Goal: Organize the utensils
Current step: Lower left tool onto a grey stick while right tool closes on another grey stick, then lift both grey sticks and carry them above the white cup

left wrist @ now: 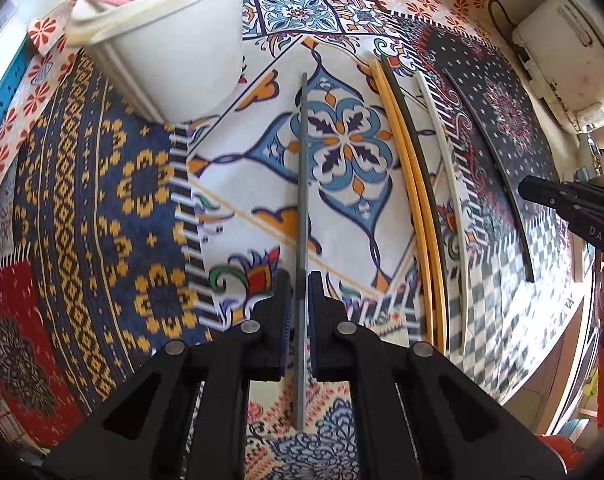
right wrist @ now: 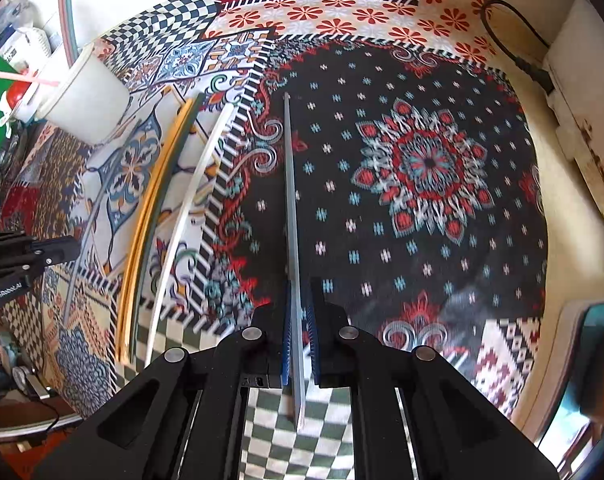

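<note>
Left gripper (left wrist: 300,308) clamps a grey chopstick (left wrist: 302,216) above the patterned tablecloth (left wrist: 102,200). Right gripper (right wrist: 300,320) clamps a pale blue-grey chopstick (right wrist: 292,208). Beyond: orange pair (left wrist: 415,184), dark green chopstick (left wrist: 417,144) and white chopstick (left wrist: 447,172) lying side by side; white bucket (left wrist: 174,52) farthest.

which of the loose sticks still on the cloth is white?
The white chopstick, rightmost of the loose group, lying apart from the two orange chopsticks and the dark green chopstick bunched to its left.

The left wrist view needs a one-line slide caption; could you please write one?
Left gripper straddles a grey chopstick on the patterned tablecloth, near a white container.
</note>
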Action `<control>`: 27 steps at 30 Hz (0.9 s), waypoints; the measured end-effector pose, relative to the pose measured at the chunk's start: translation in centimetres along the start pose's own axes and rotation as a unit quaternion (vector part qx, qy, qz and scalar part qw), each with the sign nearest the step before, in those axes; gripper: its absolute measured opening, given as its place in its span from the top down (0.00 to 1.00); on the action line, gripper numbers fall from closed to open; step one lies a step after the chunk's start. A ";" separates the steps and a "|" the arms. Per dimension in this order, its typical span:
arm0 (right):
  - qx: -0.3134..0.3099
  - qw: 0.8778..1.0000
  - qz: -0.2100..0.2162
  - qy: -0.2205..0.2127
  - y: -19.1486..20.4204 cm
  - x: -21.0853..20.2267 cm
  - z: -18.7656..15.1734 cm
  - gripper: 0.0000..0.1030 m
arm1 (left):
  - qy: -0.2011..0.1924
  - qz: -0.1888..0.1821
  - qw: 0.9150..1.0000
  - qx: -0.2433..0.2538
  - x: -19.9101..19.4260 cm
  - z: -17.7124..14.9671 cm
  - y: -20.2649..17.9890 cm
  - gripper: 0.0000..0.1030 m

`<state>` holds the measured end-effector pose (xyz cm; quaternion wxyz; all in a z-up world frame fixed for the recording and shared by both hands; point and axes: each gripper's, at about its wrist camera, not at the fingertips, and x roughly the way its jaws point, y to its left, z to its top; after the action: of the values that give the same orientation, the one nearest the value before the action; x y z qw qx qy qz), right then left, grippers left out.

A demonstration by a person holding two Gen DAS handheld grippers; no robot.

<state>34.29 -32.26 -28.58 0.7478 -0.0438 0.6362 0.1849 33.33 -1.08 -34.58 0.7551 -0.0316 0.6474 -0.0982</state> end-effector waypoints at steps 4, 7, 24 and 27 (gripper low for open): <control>-0.013 1.000 0.000 0.003 1.1 1.0 2.7 0.93 | 0.002 0.001 1.000 0.000 0.3 1.3 0.2 0.95; -0.026 1.000 0.000 0.009 2.3 2.0 3.6 0.93 | 0.002 0.003 1.000 0.003 0.3 1.9 0.6 0.95; -0.096 0.995 -0.020 0.013 7.1 4.4 5.8 0.93 | 0.014 0.024 0.998 0.050 2.8 6.9 -2.9 0.96; -0.107 0.994 -0.023 0.020 7.7 4.8 6.5 0.94 | 0.017 0.023 0.998 0.060 3.5 7.8 -3.7 0.96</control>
<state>38.36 -22.12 -30.72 0.7300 -0.1416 0.6263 0.2341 41.10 -6.02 -36.12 0.7465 0.0299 0.6539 -0.1200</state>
